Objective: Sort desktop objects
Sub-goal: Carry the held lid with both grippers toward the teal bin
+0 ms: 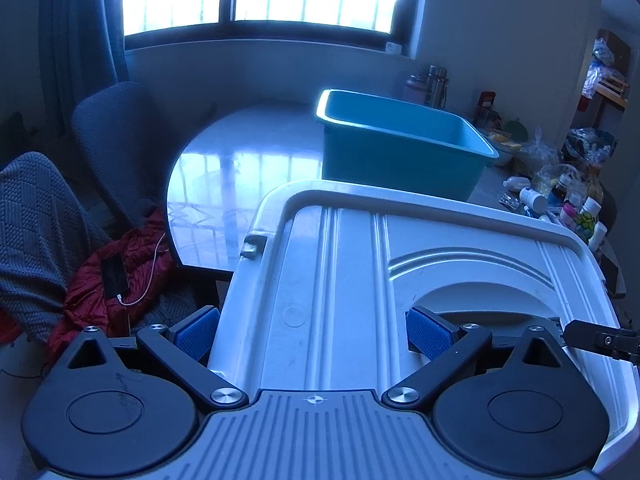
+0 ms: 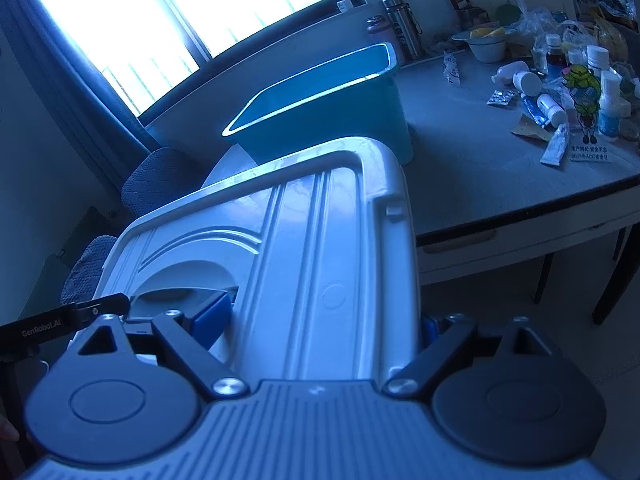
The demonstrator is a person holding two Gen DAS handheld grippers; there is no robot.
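Left wrist view: the left gripper (image 1: pixel 314 330) has its blue-padded fingers spread wide across one half of a large white ribbed plastic storage-box lid (image 1: pixel 400 264). Its outer pad sits at the lid's left edge, its inner pad in the recessed handle hollow, so it looks to be pinching that half of the lid, though actual pad contact is hard to confirm. Just beyond the lid's far rim stands a teal rectangular plastic tub (image 1: pixel 404 148) on the pale round table (image 1: pixel 248 160). Ahead and to the right lies a clutter of small white medicine bottles and tubes (image 1: pixel 560 204), well apart from the tongs. Down to the left, off the table, a red quilted jacket (image 1: pixel 108 280) lies on a grey chair.

Right wrist view: the right gripper (image 2: pixel 328 326) mirrors this. One blue pad is in the same handle hollow and the other, mostly hidden, is at the lid's right edge, so it appears to clamp the other half. The black tip of the left gripper shows at the near left. The tub is straight ahead past the lid, and the bottles and tubes are far ahead to the right on the table.

Judged from here, the lid is carried between both tongs and tilted. The main risk is uneven motion of the two hands, which would twist the smooth plastic out of one pinch. The lid's far rim could also knock the tub if it is pushed forward low. The small items are not yet sorted.
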